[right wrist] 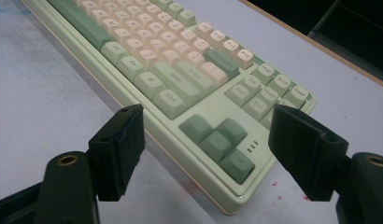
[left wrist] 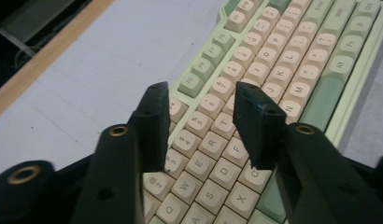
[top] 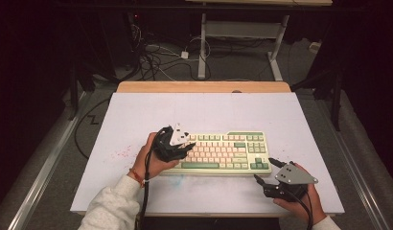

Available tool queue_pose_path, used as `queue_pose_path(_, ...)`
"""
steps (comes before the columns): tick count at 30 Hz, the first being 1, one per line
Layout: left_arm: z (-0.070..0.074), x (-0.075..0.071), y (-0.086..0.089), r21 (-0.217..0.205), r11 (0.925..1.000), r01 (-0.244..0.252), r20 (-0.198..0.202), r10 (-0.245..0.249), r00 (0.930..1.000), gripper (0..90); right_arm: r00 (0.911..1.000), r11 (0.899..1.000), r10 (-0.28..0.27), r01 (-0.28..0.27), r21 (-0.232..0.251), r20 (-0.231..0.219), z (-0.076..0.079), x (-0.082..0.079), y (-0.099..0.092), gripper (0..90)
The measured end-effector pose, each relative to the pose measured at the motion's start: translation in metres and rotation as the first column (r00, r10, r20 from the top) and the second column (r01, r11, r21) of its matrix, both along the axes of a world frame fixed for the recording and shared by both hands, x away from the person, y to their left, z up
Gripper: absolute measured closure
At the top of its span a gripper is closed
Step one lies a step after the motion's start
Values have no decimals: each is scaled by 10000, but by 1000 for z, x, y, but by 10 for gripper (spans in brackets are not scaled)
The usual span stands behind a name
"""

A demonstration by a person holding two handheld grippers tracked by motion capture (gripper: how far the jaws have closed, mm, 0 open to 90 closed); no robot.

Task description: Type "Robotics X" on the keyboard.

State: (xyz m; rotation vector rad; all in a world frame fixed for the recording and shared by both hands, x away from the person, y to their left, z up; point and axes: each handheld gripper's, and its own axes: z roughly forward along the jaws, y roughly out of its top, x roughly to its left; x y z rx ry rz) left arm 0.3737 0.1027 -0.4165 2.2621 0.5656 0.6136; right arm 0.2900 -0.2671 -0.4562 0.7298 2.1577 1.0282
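Your left gripper [top: 185,146] hangs over the left end of the keyboard [top: 223,152], jaws parted with nothing between them — in the left gripper view the letter keys [left wrist: 213,161] show through the gap, untouched. The keyboard lies on the white mat [top: 137,115], long axis running across the table in front of you, its left end under that gripper and its right end stretching off towards your other hand. Your right gripper [top: 262,171] sits on the mat just off the keyboard's near right corner, jaws spread wide and empty, the arrow keys [right wrist: 217,140] lined up ahead of them. The left is the nearer one — directly above the keys, while the right stands just beside the case. By the look of it, any press or pinch on the letter rows falls to the left, straight down.
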Motion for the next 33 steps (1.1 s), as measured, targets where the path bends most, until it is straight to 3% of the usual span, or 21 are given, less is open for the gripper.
queue_pose_path(7,-4,-11,8,-33,9998,-205,589,207,9981,330,10000,10000,-14,15,8,-43,0,0,0,274)
queue_pose_path(13,-7,-18,17,-103,9997,-223,841,231,9962,241,10000,10000,-14,14,14,-76,0,0,1,275)
queue_pose_path(25,-18,-32,35,-151,9984,-544,1291,559,9901,208,9999,10000,-17,17,40,-146,0,1,1,281)
queue_pose_path(33,-26,-40,48,-150,9974,-705,1272,719,9893,206,9998,9998,-25,30,211,-221,2,2,1,299)
